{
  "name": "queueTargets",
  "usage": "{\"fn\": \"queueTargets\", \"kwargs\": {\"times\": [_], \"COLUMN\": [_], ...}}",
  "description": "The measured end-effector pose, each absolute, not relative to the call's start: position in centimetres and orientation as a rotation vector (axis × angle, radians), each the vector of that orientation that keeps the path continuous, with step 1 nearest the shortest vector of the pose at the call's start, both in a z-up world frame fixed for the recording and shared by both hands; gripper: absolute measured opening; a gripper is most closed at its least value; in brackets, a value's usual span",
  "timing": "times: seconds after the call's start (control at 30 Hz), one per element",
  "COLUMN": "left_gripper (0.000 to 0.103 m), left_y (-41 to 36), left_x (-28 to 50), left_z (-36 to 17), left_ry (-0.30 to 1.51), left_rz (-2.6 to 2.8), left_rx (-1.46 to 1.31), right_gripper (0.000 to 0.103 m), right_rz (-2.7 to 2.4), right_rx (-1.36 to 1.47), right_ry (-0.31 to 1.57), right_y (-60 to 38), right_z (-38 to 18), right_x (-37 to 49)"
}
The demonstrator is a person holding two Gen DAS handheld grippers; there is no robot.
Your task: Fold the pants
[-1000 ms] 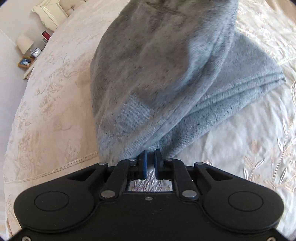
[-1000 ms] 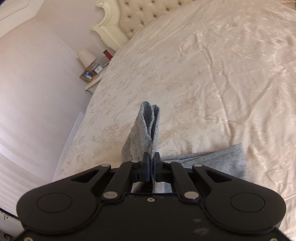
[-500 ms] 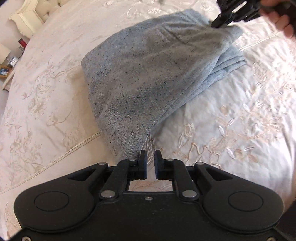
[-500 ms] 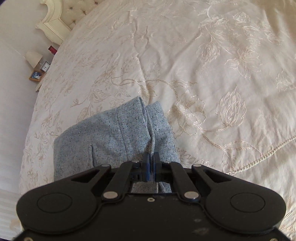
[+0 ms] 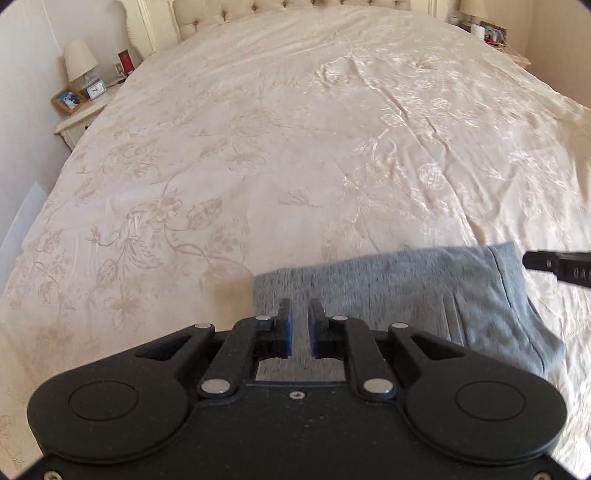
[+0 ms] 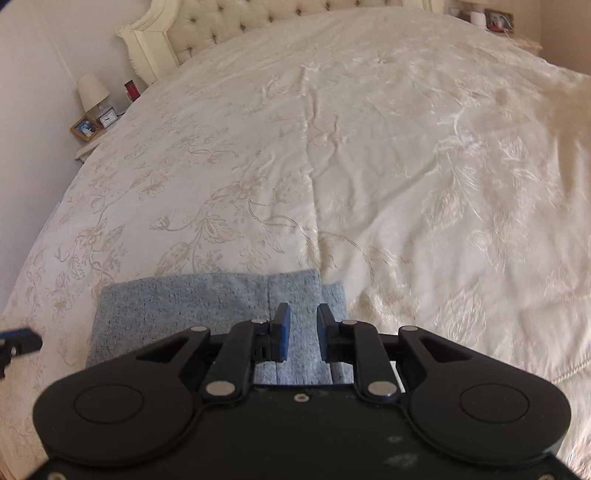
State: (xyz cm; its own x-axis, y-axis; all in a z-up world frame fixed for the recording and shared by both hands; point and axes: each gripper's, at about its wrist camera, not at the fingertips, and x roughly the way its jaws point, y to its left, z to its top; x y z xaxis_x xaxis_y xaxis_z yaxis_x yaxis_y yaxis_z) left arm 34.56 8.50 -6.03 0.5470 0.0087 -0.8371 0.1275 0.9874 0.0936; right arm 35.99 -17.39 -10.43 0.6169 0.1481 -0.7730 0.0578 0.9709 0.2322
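Observation:
The grey pants (image 5: pixel 424 291) lie folded in a flat bundle on the cream bedspread (image 5: pixel 295 147). They also show in the right wrist view (image 6: pixel 192 306). My left gripper (image 5: pixel 299 325) is open and empty, above the bundle's left part. My right gripper (image 6: pixel 303 328) is open and empty, above the bundle's right end. The tip of the right gripper shows at the right edge of the left wrist view (image 5: pixel 557 266). A bit of the left gripper shows at the left edge of the right wrist view (image 6: pixel 16 341).
A tufted cream headboard (image 6: pixel 258 22) stands at the far end. A nightstand (image 5: pixel 81 114) at the far left carries a lamp (image 5: pixel 79 61), a clock and a framed photo. Another nightstand with small items (image 5: pixel 484 31) is at the far right.
Both grippers let go of the pants and opened. The pants went from hanging to lying folded on the bed. Both grippers pulled back and tilted up toward the headboard.

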Motion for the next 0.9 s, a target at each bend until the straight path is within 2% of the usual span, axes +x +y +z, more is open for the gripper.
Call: {"fn": "queueTargets", "kwargs": {"times": [0.17,0.4,0.63,0.77,0.9], "left_gripper": [0.019,0.02,0.017,0.01,0.01], "left_y": [8.5,10.1,9.3,8.2,7.5], "left_x": [38.3,41.2,41.0,40.3,39.2], "left_z": [-9.7,-16.5,-17.9,-18.1,-16.9], "left_ry": [1.08,1.195,1.182,1.163,1.14], "left_rz": [-0.045,0.038,0.011,0.017,0.017], "left_rx": [0.078,0.141,0.242,0.303,0.35], "right_gripper": [0.019,0.02,0.021,0.021,0.021], "right_rz": [0.063,0.039,0.022,0.016,0.028], "right_rx": [0.211,0.177,0.111,0.094,0.099], "right_ry": [0.922,1.015,1.034,1.015,1.005], "right_y": [-15.8,-15.0,-13.5,-13.1,-13.4], "right_z": [-11.2,-14.8,-17.5,-17.8,-17.7], "right_x": [38.9,41.7,42.7,42.7,42.6]}}
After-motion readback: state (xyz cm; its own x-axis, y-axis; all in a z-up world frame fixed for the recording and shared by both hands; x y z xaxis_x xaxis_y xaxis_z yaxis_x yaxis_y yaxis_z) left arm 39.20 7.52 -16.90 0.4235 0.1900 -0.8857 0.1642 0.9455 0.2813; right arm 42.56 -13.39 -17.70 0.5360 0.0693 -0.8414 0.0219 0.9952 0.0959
